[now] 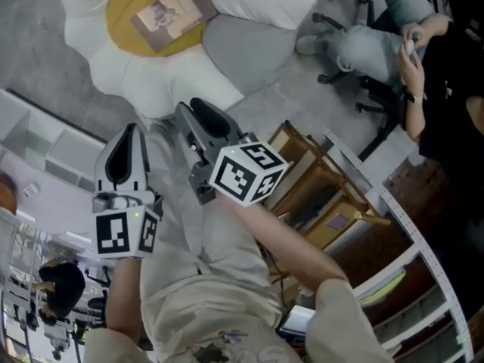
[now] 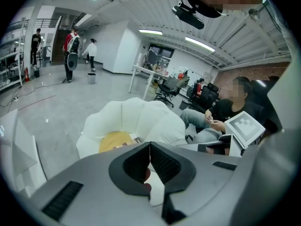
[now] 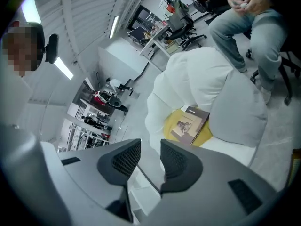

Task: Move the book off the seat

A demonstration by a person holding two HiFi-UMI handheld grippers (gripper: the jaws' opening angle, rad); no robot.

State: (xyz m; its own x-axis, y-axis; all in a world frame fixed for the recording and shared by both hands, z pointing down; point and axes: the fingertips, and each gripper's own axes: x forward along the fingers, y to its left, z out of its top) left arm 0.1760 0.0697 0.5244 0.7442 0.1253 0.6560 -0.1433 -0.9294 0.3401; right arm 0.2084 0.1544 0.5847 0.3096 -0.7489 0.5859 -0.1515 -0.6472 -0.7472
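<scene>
Shelving (image 1: 45, 141), white, fills the left edge of the head view. Just right of it is the left gripper (image 1: 127, 138), w/ its marker cube (image 1: 125, 233) at the lower end and its tips pointing up-frame. In the left gripper view I see its jaws meeting at the tips, closed, w/ nothing clamped.

Up-frame from there, at top left-centre, is the seat (image 1: 144, 85). It's a white flower-shaped floor cushion w/ a yellow centre (image 1: 125, 10). The book (image 1: 175, 13) lies flat on that yellow centre, tan cover up and dark strip along one edge. It's well apart from both grippers, neither touching it. A grey cushion (image 1: 246, 44) rests just right of the book, against the white petals.

Mid-frame is the right gripper (image 1: 203, 119), its cube (image 1: 248, 174) facing me, tips also aimed toward the seat. The right gripper view shows its jaws standing apart, open, w/ only floor in the gap. In that view the book (image 3: 188, 125) sits beyond the jaws, a bit right of the gap.

Right of centre and lower in the head view stands a wooden rack (image 1: 325, 191). At top right a person (image 1: 378, 48) in jeans sits on an office chair (image 1: 370, 89), hands together. I can't tell what they hold.
</scene>
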